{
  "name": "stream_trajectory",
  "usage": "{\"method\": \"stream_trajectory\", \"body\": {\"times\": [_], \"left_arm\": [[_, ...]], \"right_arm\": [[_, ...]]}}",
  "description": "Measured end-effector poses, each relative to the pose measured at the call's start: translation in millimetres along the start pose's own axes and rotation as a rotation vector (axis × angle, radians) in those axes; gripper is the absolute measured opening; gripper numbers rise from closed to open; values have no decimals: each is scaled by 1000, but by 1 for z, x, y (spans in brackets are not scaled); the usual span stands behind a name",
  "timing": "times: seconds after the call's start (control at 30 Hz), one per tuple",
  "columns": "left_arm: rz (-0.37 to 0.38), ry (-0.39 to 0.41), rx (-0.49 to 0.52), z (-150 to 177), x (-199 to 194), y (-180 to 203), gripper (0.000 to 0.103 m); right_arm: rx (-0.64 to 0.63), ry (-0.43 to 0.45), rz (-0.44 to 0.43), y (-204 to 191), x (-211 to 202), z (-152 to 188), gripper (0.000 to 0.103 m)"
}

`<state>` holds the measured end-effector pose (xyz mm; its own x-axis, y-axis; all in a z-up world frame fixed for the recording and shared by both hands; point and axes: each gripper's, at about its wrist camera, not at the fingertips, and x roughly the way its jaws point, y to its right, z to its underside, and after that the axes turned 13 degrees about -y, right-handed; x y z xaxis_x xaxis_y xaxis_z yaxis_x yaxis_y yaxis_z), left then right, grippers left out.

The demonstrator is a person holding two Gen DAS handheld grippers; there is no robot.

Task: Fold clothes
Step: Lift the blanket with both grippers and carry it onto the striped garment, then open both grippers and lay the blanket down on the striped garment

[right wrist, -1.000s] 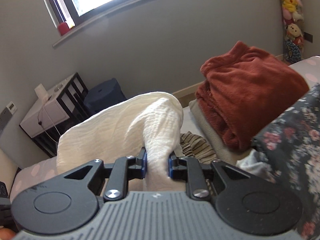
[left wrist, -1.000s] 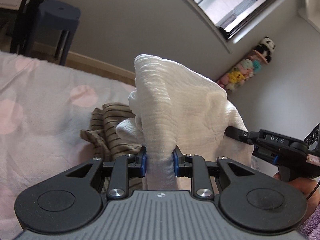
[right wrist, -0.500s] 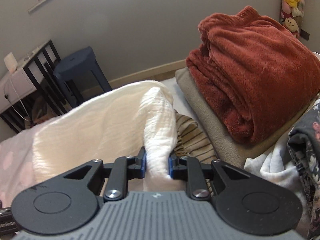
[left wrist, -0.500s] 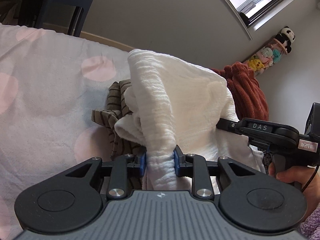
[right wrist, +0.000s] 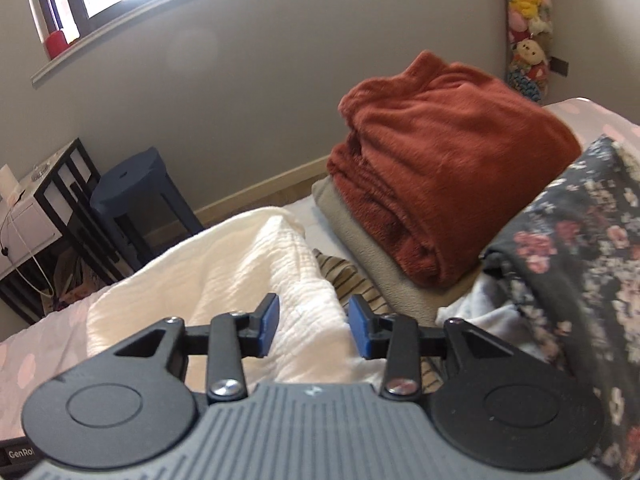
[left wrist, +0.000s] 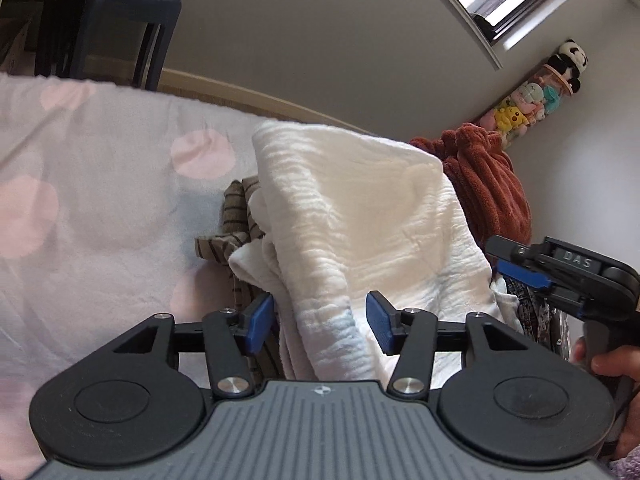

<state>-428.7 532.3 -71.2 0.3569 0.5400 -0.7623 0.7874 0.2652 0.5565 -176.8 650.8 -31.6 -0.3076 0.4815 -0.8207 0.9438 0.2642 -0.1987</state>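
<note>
A white crinkled cloth (left wrist: 360, 216) lies bunched on the bed, on top of a brown striped garment (left wrist: 236, 216). My left gripper (left wrist: 320, 322) is open, its blue pads apart on either side of a fold of the cloth. My right gripper (right wrist: 314, 324) is open too, with another fold of the white cloth (right wrist: 224, 276) lying between its pads. The right gripper also shows at the right of the left wrist view (left wrist: 520, 264). The striped garment (right wrist: 352, 280) peeks out beyond the cloth in the right wrist view.
The bed has a pale sheet with pink dots (left wrist: 100, 184). A folded rust-red fleece (right wrist: 448, 168) sits on a beige folded item (right wrist: 372, 256). A dark floral garment (right wrist: 576, 264) lies to the right. A navy stool (right wrist: 132, 184) and black shelf (right wrist: 52, 200) stand by the wall.
Both grippers have opened and let go of the white cloth, which has sunk lower onto the bed.
</note>
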Motion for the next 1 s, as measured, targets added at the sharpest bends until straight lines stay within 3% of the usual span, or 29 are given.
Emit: {"method": "stream_trajectory", "body": {"times": [0.37,0.57,0.8,0.83,1.0], "left_arm": [[-1,25,58,-9,-35,1,49],[15,-6,106,-12,-20,10,49],[-67,-93,149,-13,30,3,49],[-70,-102,147,-13,35,0,49],[-70,-121,166,-16,36,-4,52]], "right_arm": [[-52,6,22,-16,-41,30,41],[-51,-41,28,-12,-33,55,35],[60,-110,62,31,4,81,31],[74,-115,58,36,8,84,27],[117,-97,7,48,8,91,26]]}}
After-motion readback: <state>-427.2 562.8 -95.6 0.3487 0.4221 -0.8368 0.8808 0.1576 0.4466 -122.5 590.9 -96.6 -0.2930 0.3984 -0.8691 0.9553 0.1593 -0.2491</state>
